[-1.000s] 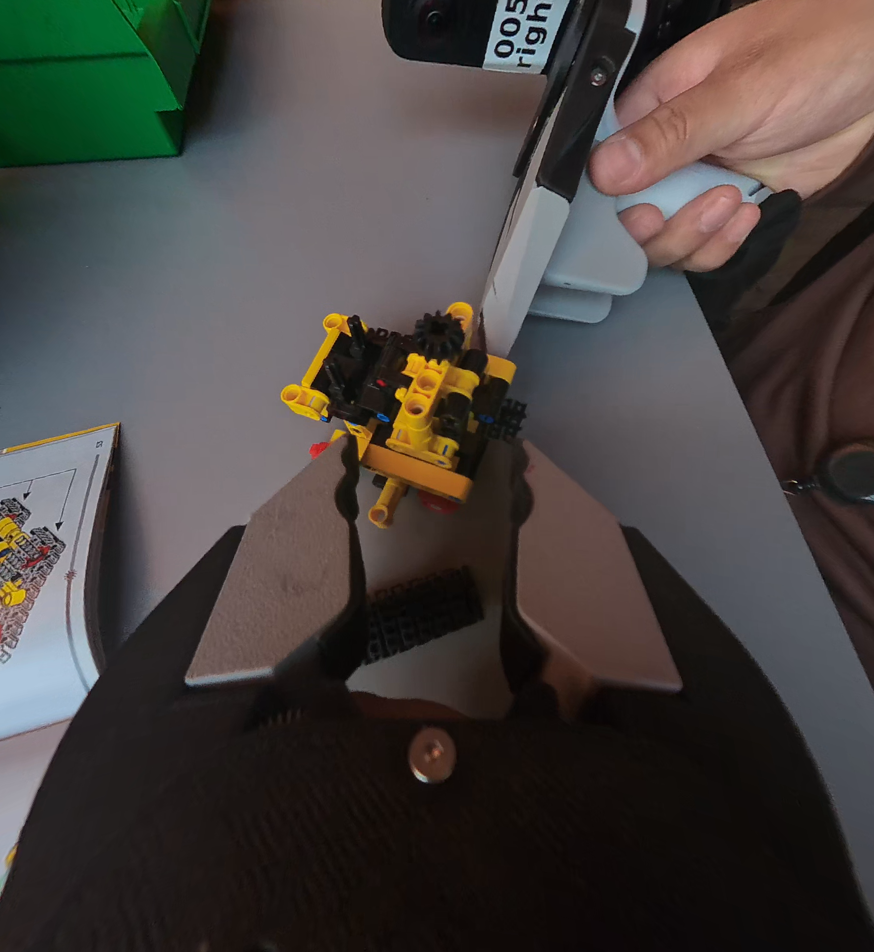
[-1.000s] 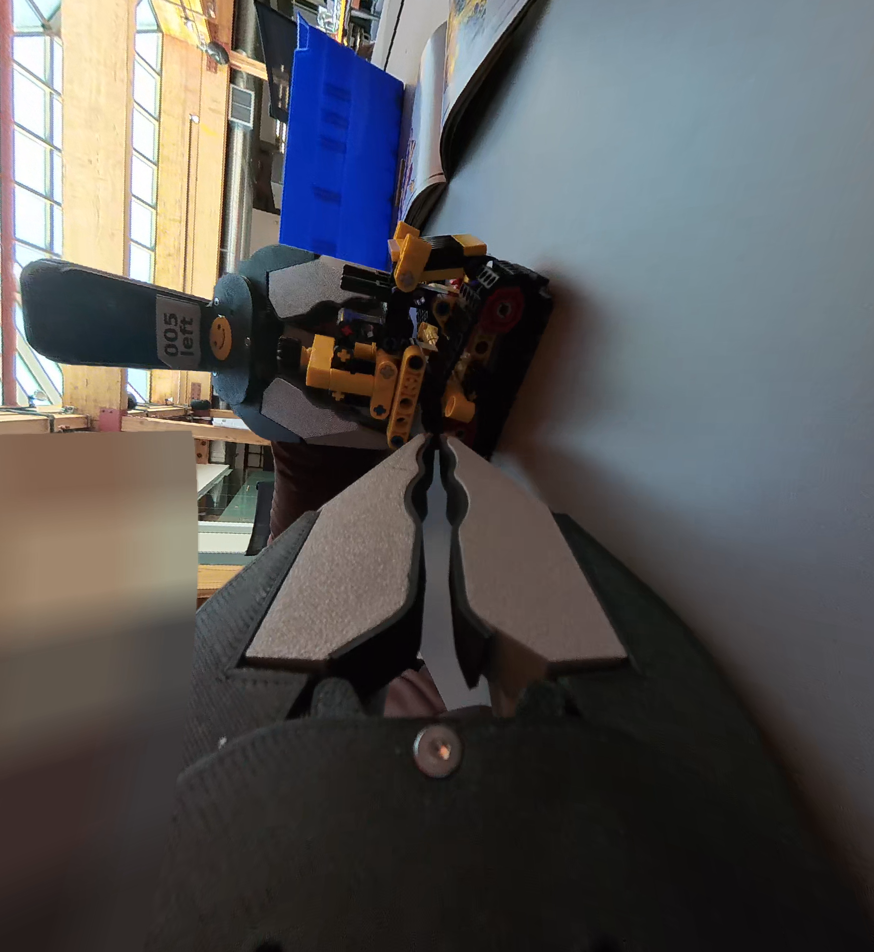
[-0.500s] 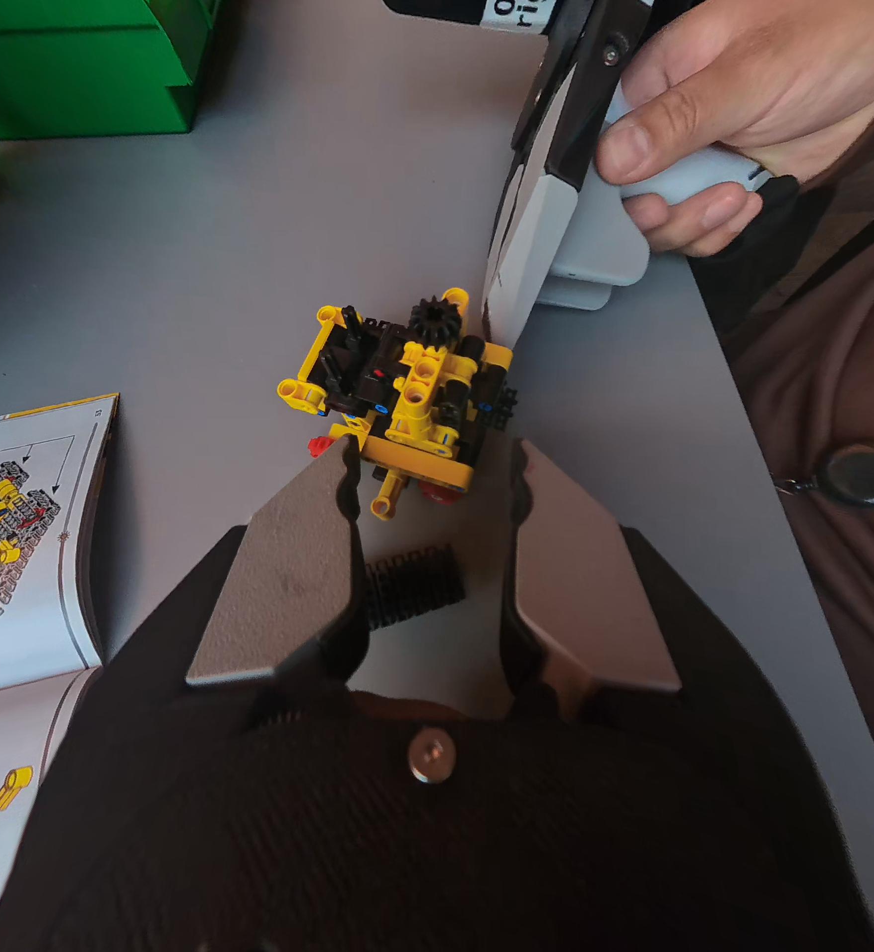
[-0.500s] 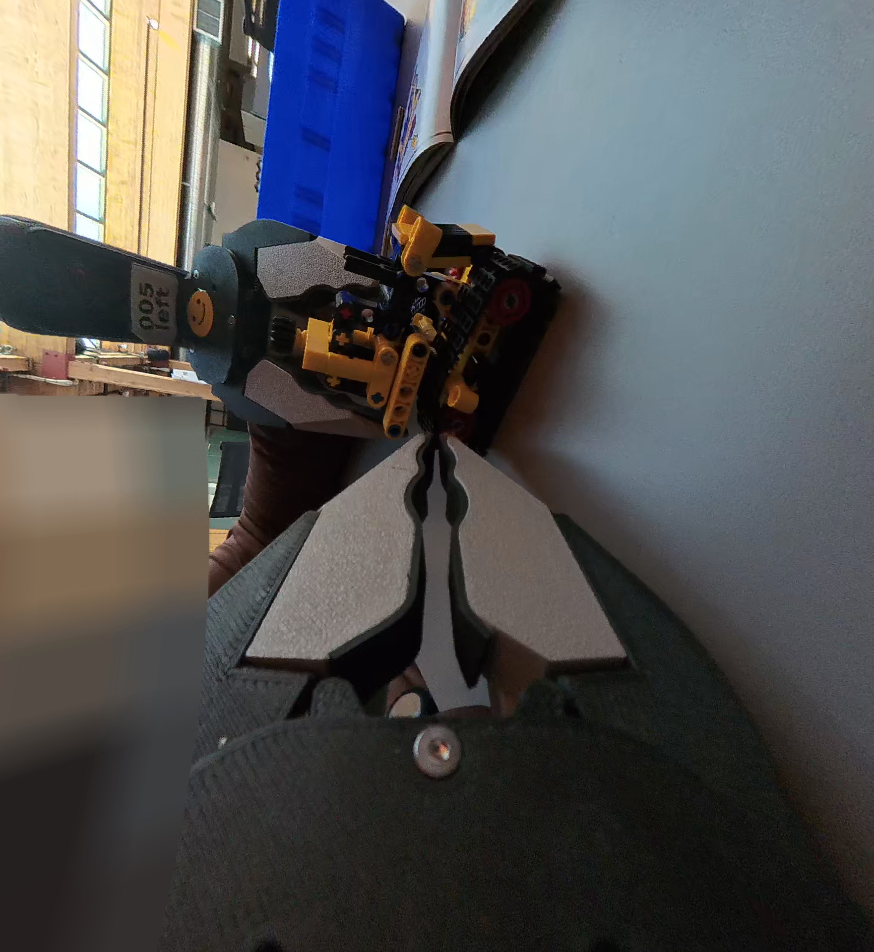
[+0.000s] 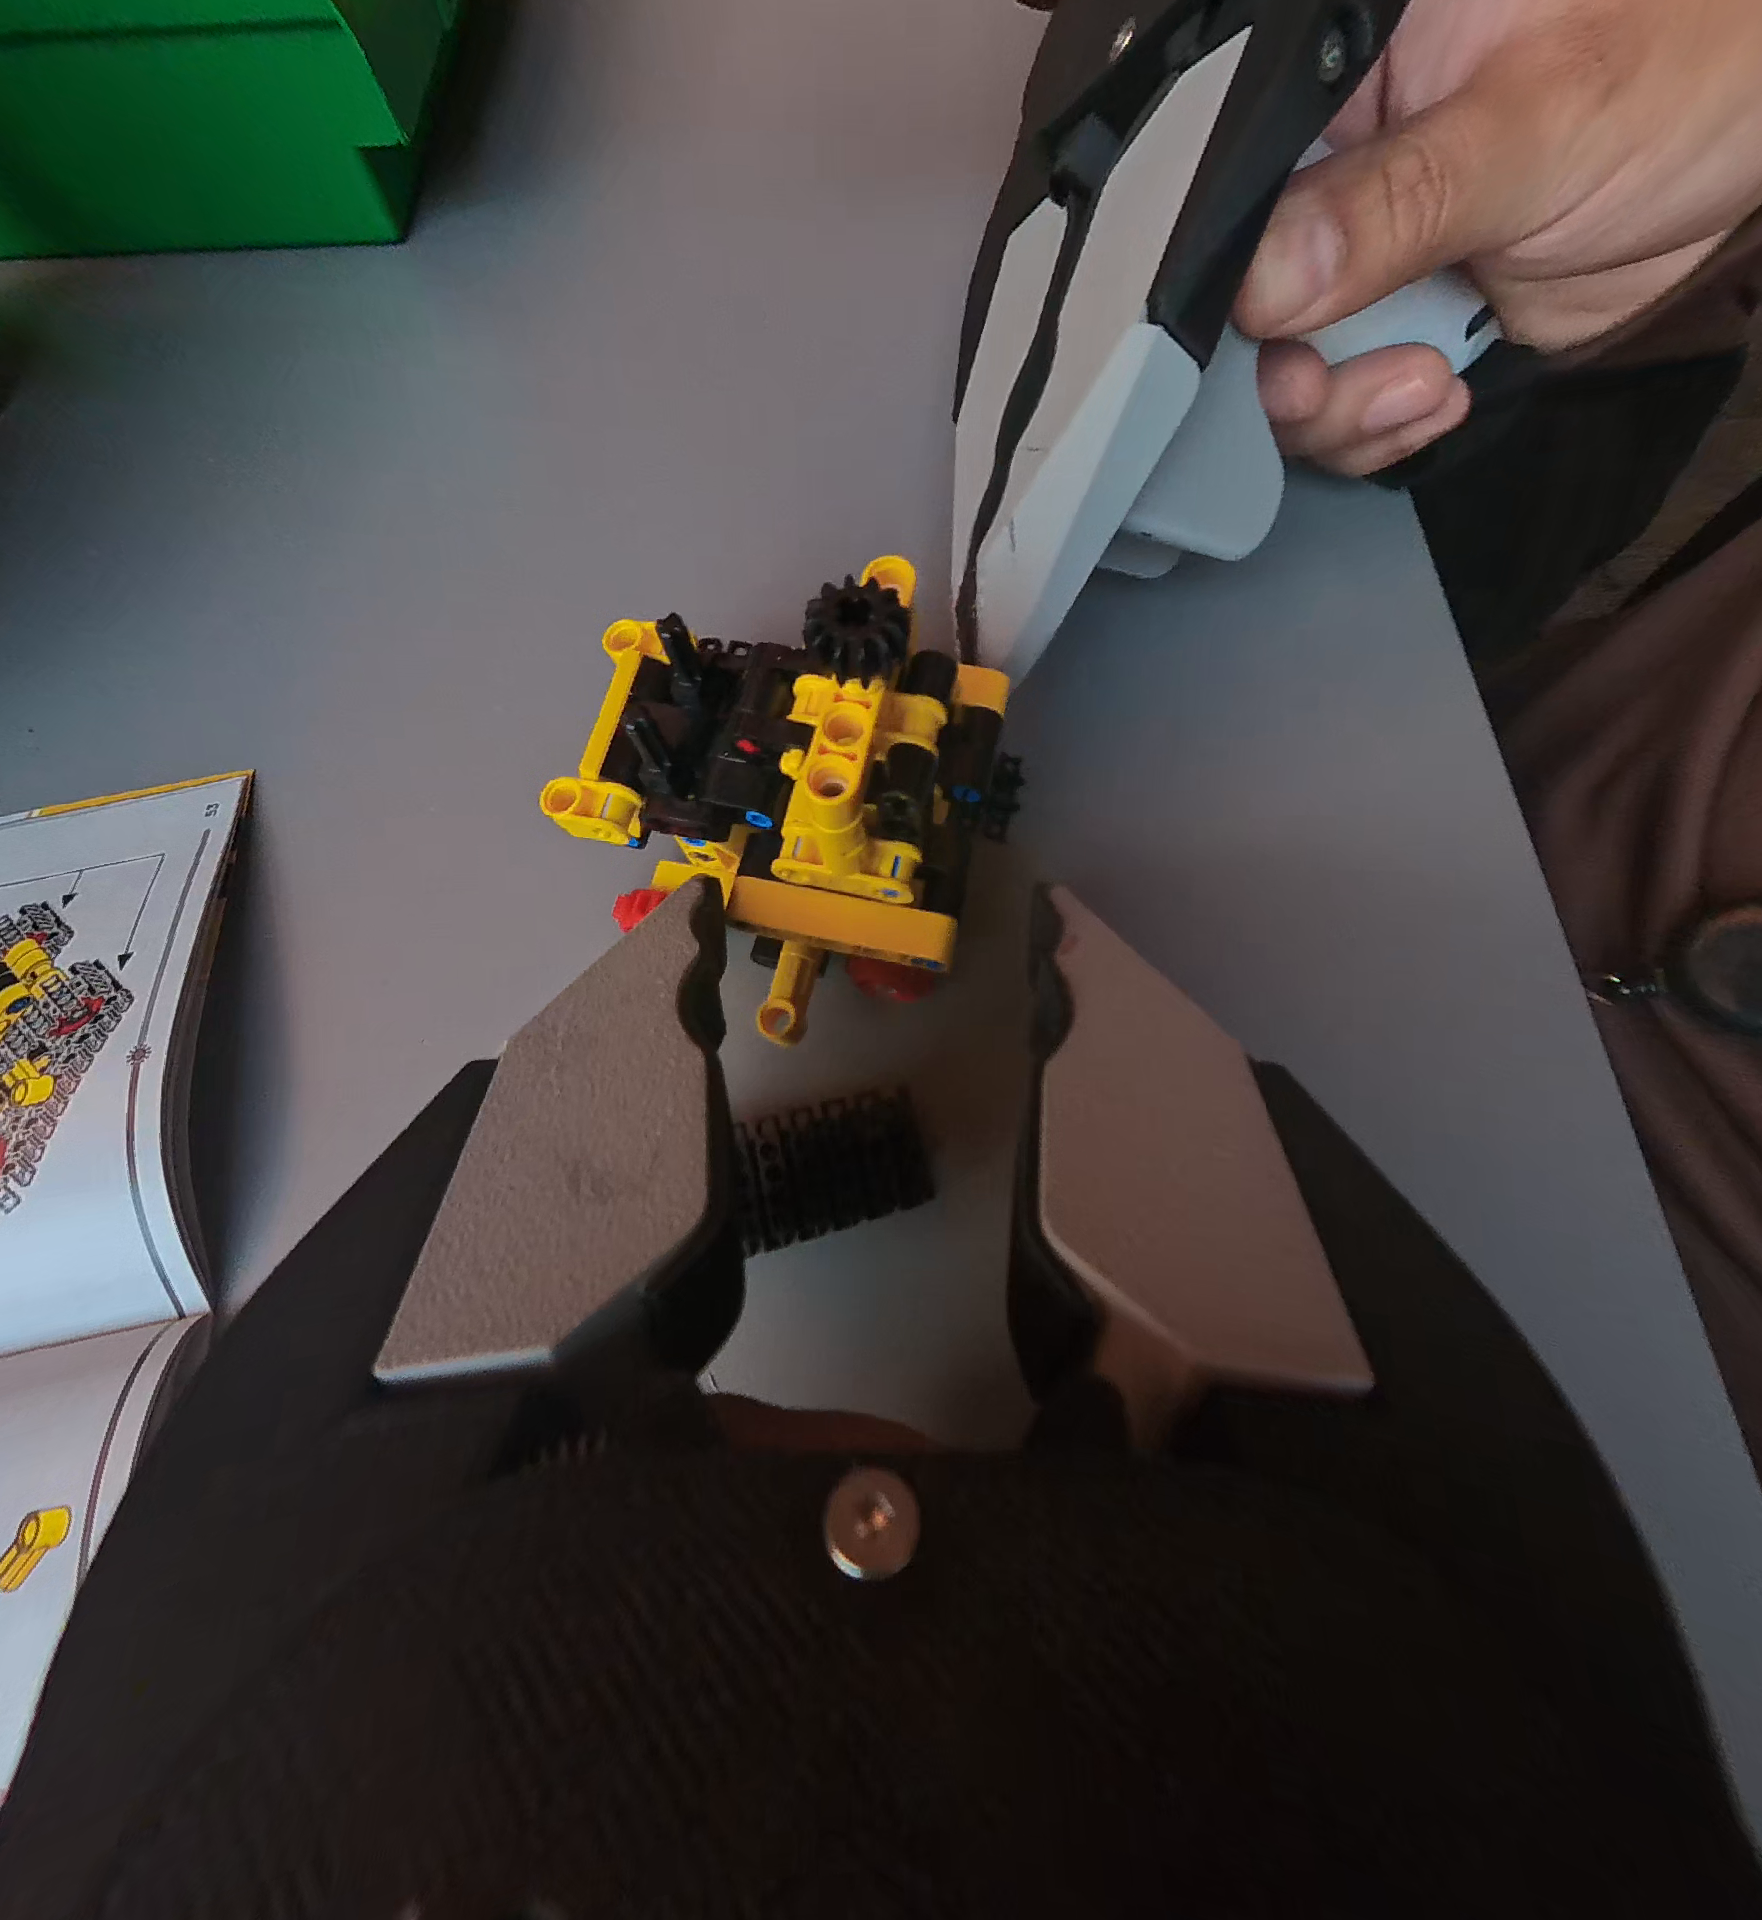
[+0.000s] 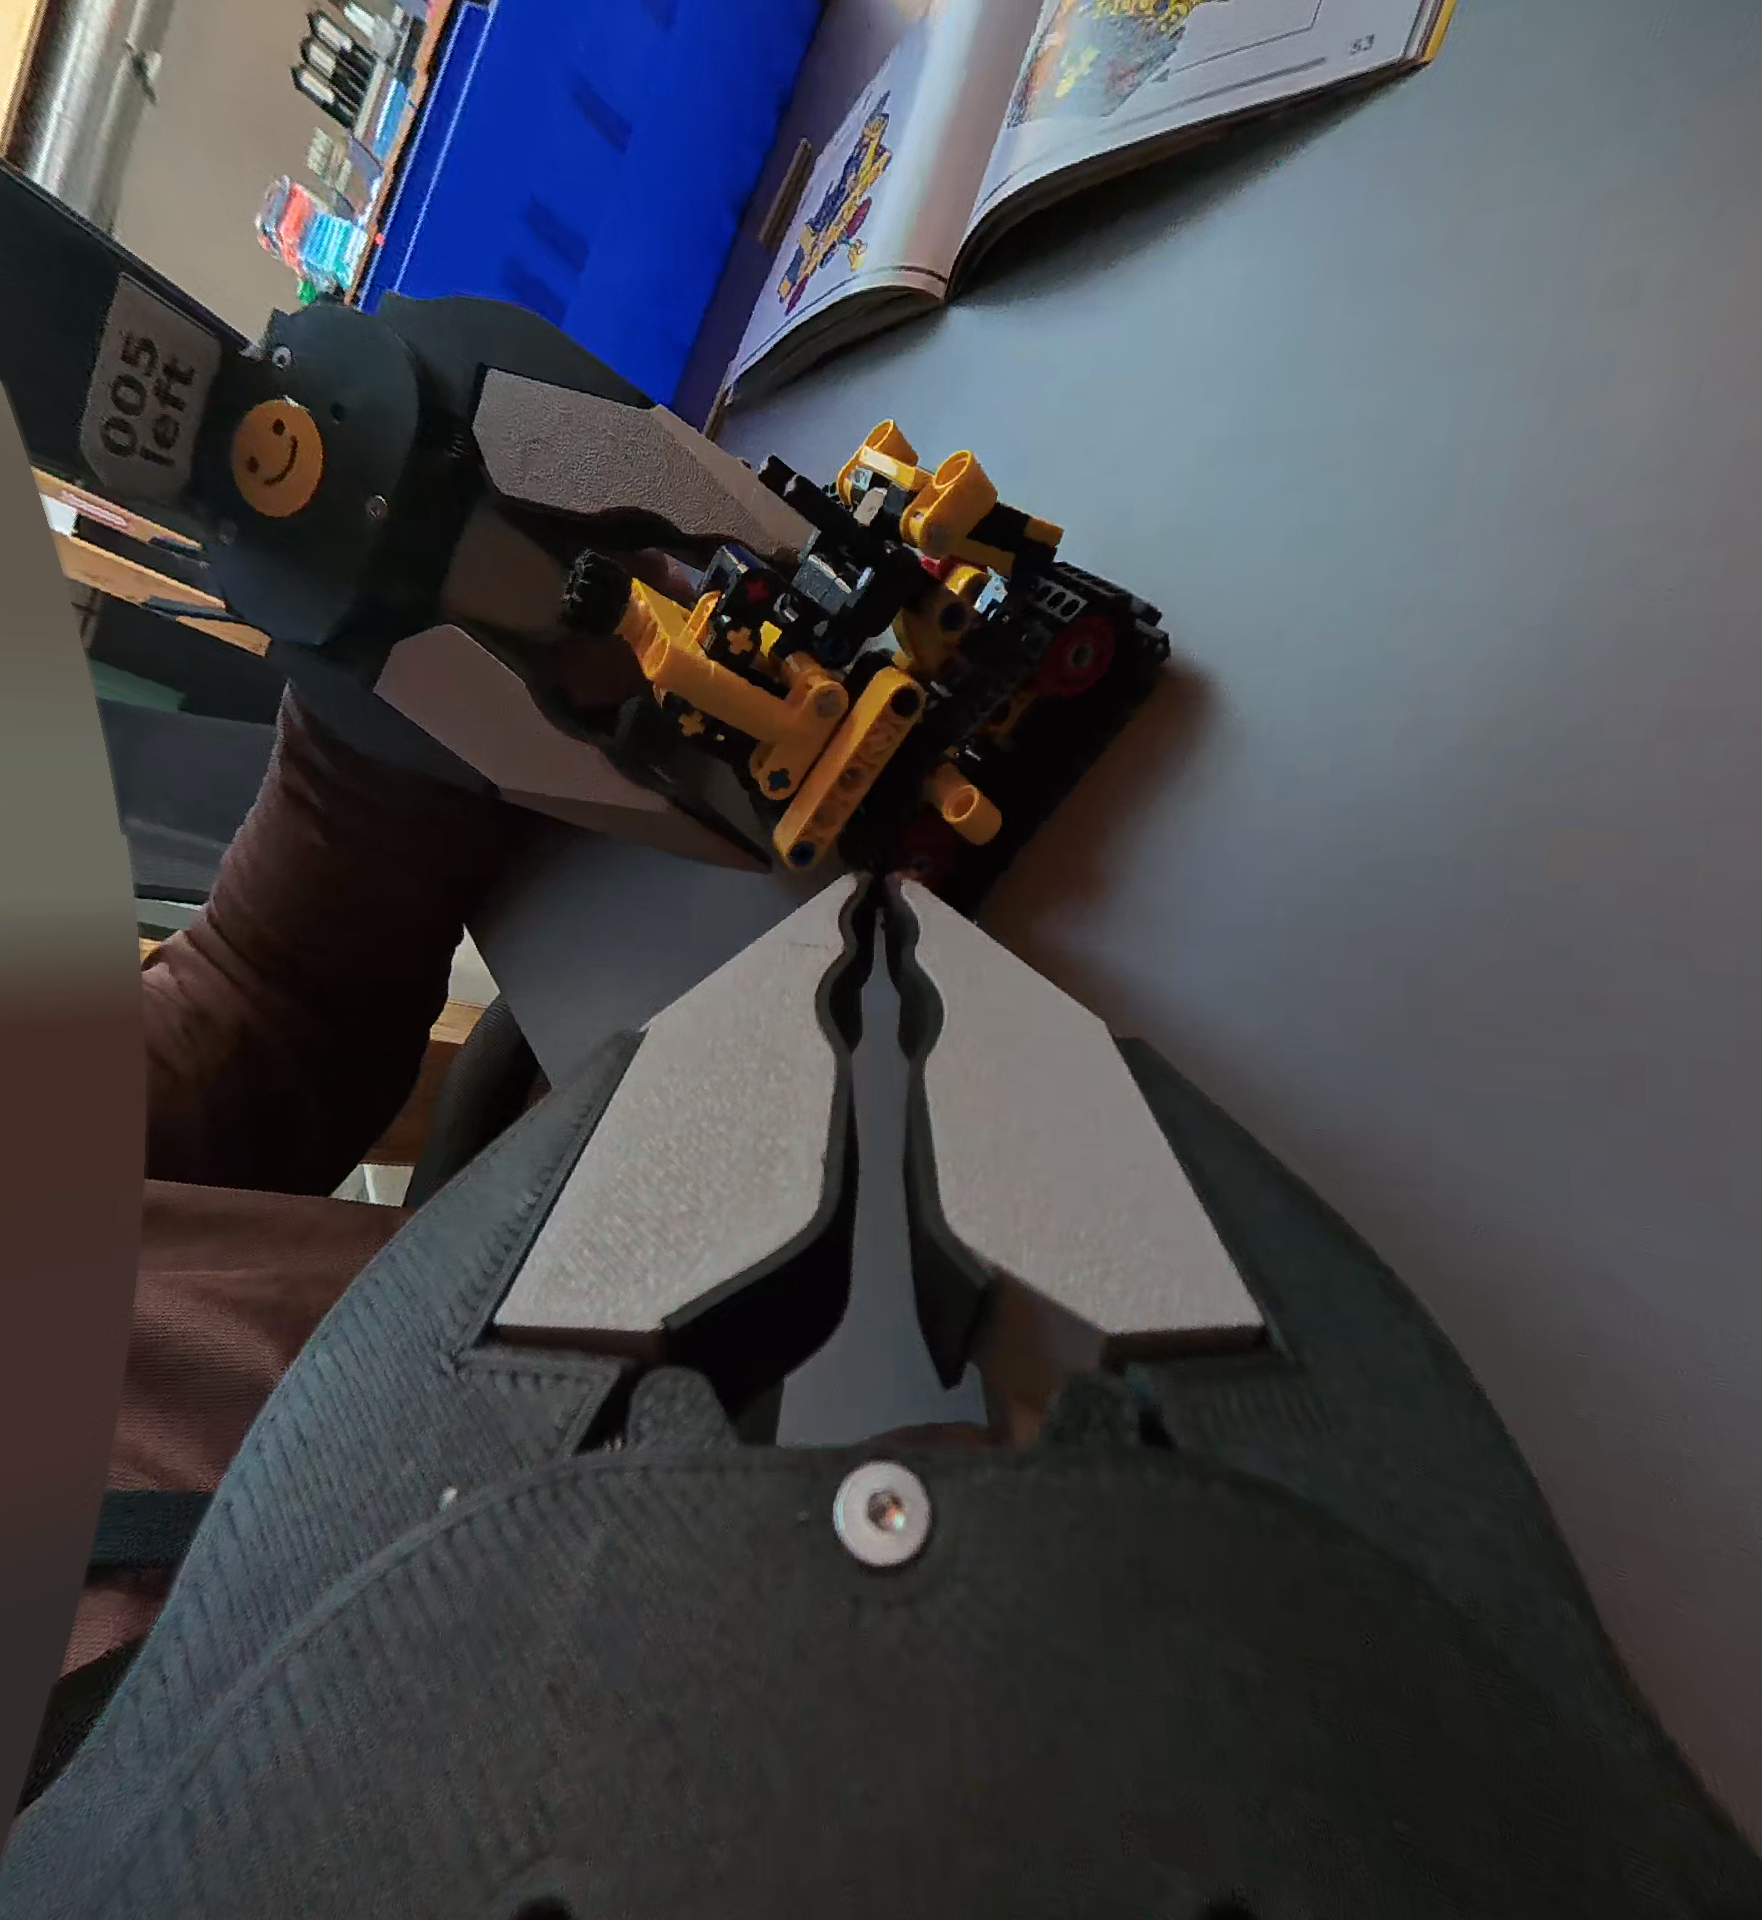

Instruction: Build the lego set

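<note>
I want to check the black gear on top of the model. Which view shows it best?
The left wrist view: the black gear faces the camera, teeth clear, atop the yellow model. In the right wrist view I cannot pick it out with certainty.

My left claw [image 5: 872, 914] covers part of the black track piece [image 5: 835, 1164], instruction booklet [image 5: 46, 1039] cut by frame edge, green box [image 5: 160, 125] likewise.

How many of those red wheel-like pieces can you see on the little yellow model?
2 in the left wrist view: one red piece by the left gripper's left fingertip, another under the yellow model's near right corner. More may be hidden underneath.
</note>
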Demonstrator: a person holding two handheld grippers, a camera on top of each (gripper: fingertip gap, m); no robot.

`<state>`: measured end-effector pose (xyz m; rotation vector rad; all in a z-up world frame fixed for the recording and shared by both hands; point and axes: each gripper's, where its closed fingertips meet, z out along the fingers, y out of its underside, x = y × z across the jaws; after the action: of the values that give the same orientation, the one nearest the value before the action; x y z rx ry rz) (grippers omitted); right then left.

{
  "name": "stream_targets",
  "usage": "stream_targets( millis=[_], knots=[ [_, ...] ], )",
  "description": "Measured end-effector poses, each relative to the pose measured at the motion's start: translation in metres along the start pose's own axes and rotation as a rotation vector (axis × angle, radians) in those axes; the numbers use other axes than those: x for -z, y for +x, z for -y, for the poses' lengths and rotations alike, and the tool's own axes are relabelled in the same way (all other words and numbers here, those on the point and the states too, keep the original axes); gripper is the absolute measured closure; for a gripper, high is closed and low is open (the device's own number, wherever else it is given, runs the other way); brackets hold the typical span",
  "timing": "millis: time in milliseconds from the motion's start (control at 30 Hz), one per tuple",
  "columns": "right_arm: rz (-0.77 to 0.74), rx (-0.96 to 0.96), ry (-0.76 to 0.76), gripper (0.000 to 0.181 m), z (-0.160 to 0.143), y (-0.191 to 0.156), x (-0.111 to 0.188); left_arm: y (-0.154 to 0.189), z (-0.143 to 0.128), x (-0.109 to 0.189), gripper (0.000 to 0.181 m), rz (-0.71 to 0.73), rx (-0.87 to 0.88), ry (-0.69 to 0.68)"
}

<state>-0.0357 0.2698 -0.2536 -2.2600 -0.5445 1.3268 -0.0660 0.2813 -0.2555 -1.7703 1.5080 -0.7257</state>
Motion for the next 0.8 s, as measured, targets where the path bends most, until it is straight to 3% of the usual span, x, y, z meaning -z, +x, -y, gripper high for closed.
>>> stream_targets(
  millis=[800],
  knots=[
    [-0.052,0.162,-0.073,0.181,-0.0001,0.0073,0.0004,-0.0042,-0.0012,0.0005,0.13,0.011,0.007,-0.005]
  ],
)
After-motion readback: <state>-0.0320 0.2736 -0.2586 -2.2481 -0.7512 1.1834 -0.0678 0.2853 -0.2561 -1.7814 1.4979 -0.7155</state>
